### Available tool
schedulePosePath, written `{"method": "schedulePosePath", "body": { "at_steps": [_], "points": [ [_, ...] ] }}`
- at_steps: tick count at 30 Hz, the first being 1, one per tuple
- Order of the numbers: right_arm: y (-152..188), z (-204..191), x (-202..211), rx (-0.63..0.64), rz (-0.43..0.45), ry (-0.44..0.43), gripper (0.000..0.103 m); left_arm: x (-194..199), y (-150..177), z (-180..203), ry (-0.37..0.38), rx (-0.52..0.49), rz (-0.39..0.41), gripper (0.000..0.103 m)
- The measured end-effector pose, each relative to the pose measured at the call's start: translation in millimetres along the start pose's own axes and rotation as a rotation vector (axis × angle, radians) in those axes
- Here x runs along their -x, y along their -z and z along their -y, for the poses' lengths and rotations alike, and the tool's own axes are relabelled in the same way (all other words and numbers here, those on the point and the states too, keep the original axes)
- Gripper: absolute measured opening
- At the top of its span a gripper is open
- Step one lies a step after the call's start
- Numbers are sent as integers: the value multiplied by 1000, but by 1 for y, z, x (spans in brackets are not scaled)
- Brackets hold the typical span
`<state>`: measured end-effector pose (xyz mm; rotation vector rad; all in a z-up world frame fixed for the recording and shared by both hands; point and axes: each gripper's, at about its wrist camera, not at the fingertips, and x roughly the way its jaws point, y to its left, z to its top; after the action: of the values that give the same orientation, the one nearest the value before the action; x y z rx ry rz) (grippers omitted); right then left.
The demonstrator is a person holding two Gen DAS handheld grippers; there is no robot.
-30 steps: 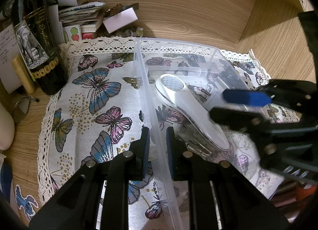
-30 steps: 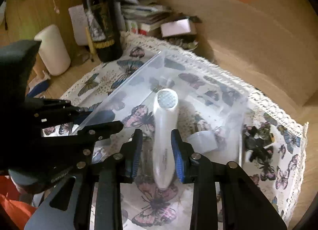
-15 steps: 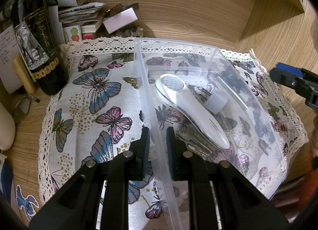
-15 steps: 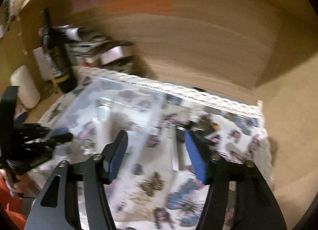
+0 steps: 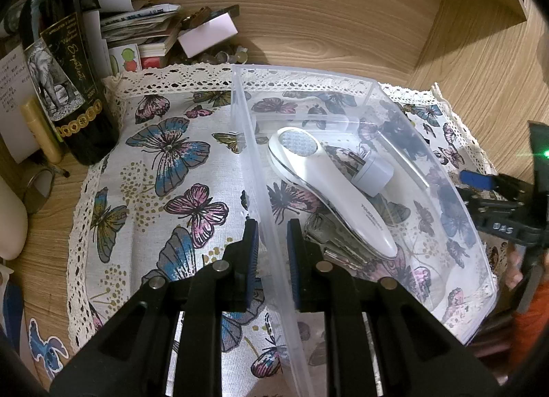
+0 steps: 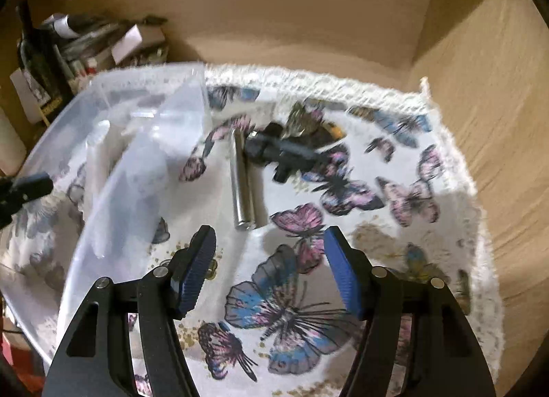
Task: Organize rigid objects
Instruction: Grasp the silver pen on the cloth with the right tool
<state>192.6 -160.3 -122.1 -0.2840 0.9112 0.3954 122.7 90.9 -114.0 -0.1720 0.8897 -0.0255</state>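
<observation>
A clear plastic bin (image 5: 377,88) stands on a butterfly-print cloth (image 5: 164,170). My left gripper (image 5: 272,253) is shut on the bin's left wall. Inside the bin lie a white handheld device (image 5: 329,188), a small grey cap (image 5: 374,174) and a metal piece (image 5: 326,242) under the device. My right gripper (image 6: 269,253) hovers over the cloth to the right of the bin (image 6: 113,191), its jaws apart and closing, with nothing between them. Just beyond it lie a silver cylinder (image 6: 242,181) and a black object (image 6: 284,153). The right wrist view is blurred.
A dark wine bottle (image 5: 65,88) and a pile of papers and boxes (image 5: 137,30) stand at the back left. A cream cylinder (image 5: 10,218) is at the left edge. Wooden walls close the back and the right side.
My right gripper let go of the white device, left the bin and swung right over the cloth with wider jaws. The left gripper and the bin kept still.
</observation>
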Motion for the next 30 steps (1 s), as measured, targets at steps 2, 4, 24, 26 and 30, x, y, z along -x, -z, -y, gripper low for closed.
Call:
{"method": "schedulePosePath", "body": {
  "at_steps": [2,4,24,26,30],
  "points": [
    [-7,-1,-8,3,-18,-11,47,0,0,0,1,1,0,15],
    [-16,-3,-16,13,-27,-31,42,0,0,0,0,0,0,15],
    [-39,-26,-14,62,22,-47,14,-1,1,0,-1,-1,1,15],
    [-41,-25,2,60,55,-54,14,-1,1,0,-2,-2,1,15],
    [-44,-30,35,67,121,-74,14,-1,2,0,-3,-3,1,15]
  ]
}}
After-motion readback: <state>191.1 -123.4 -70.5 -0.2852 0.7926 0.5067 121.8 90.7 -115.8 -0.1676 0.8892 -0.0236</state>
